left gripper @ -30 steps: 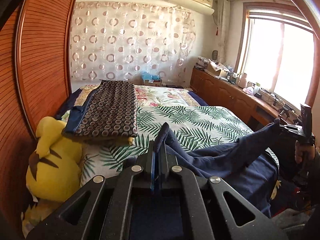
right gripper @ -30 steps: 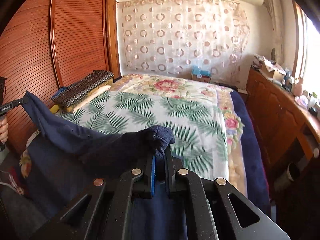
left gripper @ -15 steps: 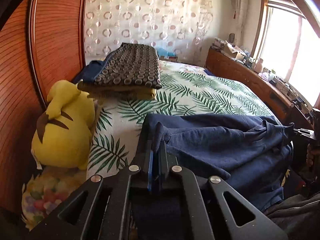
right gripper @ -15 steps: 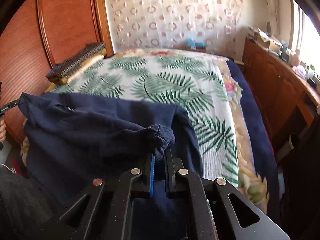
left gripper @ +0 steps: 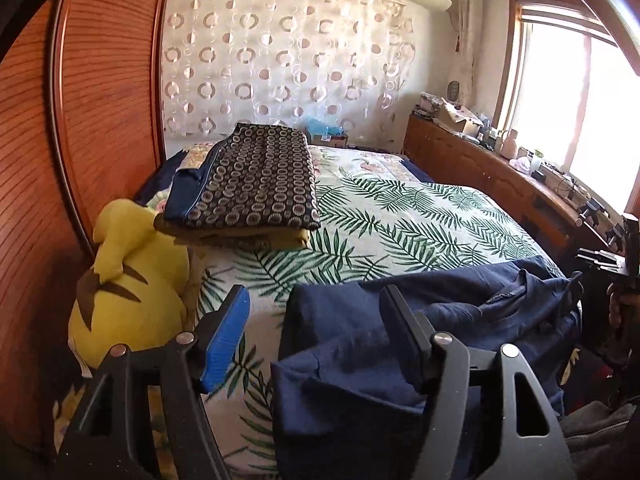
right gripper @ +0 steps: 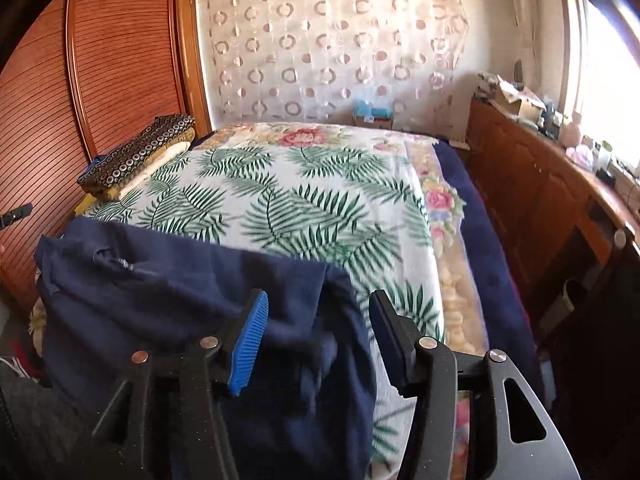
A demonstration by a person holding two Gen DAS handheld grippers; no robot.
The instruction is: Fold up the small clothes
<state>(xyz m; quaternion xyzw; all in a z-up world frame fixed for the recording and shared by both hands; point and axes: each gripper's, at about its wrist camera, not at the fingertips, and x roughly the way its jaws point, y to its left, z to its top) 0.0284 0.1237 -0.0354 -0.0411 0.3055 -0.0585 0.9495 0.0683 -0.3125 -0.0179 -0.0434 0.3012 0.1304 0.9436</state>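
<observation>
A navy blue garment (left gripper: 440, 320) lies spread across the near edge of the bed; it also shows in the right wrist view (right gripper: 168, 292). My left gripper (left gripper: 316, 316) is open, its jaws wide apart over the garment's left corner, holding nothing. My right gripper (right gripper: 320, 320) is open too, its jaws wide apart over the garment's right corner. The right gripper's body also shows at the far right of the left wrist view (left gripper: 616, 264).
The bed has a palm-leaf cover (right gripper: 304, 208). A stack of folded clothes (left gripper: 248, 188) lies at its left. A yellow plush toy (left gripper: 128, 292) sits by the wooden wardrobe (left gripper: 80, 120). A wooden sideboard (right gripper: 552, 184) with clutter runs along the right.
Both grippers lowered the navy garment onto the bed, then opened and let go of it. The garment now lies flat at the bed's near edge.
</observation>
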